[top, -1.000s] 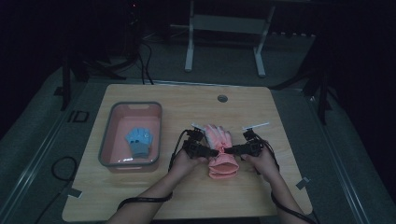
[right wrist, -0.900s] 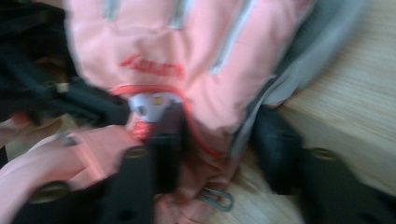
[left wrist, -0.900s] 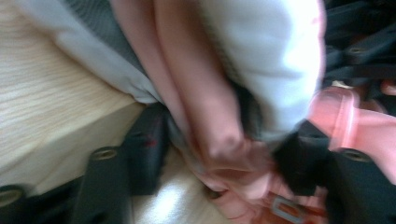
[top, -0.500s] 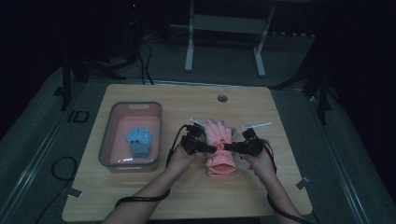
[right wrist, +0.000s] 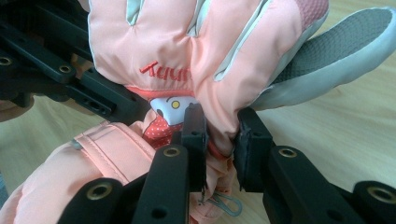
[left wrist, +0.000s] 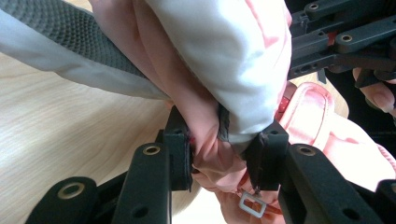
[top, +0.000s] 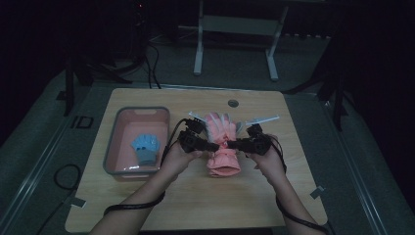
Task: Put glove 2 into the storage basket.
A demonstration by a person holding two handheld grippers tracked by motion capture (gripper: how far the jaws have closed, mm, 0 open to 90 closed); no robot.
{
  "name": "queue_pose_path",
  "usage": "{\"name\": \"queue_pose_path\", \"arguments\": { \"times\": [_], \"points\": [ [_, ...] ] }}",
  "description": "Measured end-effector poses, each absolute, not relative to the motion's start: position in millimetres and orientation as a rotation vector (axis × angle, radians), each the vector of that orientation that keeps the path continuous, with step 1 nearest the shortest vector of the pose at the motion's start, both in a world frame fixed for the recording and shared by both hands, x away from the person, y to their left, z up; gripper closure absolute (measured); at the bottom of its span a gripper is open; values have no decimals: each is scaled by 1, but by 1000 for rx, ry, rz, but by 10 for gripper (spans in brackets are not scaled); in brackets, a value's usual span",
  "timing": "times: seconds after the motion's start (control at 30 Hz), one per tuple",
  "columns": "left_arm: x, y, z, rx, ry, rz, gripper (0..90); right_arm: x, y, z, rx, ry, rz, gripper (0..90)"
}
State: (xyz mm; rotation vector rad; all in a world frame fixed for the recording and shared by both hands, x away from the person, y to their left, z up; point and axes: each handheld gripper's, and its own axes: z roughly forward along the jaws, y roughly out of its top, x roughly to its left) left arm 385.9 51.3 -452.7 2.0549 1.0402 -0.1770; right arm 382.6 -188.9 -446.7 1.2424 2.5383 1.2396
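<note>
The pink glove (top: pixel 222 144) sits a little right of the middle of the surface (top: pixel 293 196), well clear of every edge. Bare wood lies open toward the near edge and toward the right edge; the far edge has only a small round cap (top: pixel 233 103) set into it. Along the left edge stands a grey tub (top: pixel 111 147) with a pink inside, and a blue glove (top: pixel 146 148) lies in it, apart from the pink one.

The left claw (top: pixel 215 146) comes in from the left side of the pink glove and the right claw (top: pixel 231 144) from its right side, so the two meet at the wrist of the glove. In the left gripper view the left claw (left wrist: pixel 219 149) has its jaws narrow, pinching a bunched fold of pink cloth. In the right gripper view the right claw (right wrist: pixel 222 140) is likewise narrow and pinches the fabric just below the printed patch.

The glove is padded, salmon pink with pale grey strips between the fingers, a dark grey textured palm panel, red stitched lettering, a small cartoon patch, and a wide cuff that hangs toward the near edge. A small metal clip (right wrist: pixel 219 203) dangles at the wrist.
</note>
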Motion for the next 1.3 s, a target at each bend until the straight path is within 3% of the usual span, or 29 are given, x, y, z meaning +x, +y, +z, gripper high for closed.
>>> {"name": "queue_pose_path", "arguments": {
  "times": [0.53,1.3],
  "points": [
    [384,97,-425,2072,1053,-121,661,390,-147,-425,1133,2572,1266,763],
    [380,214,-386,2085,1151,3,661,406,-23,-397,1013,2595,1350,763]
  ]
}}
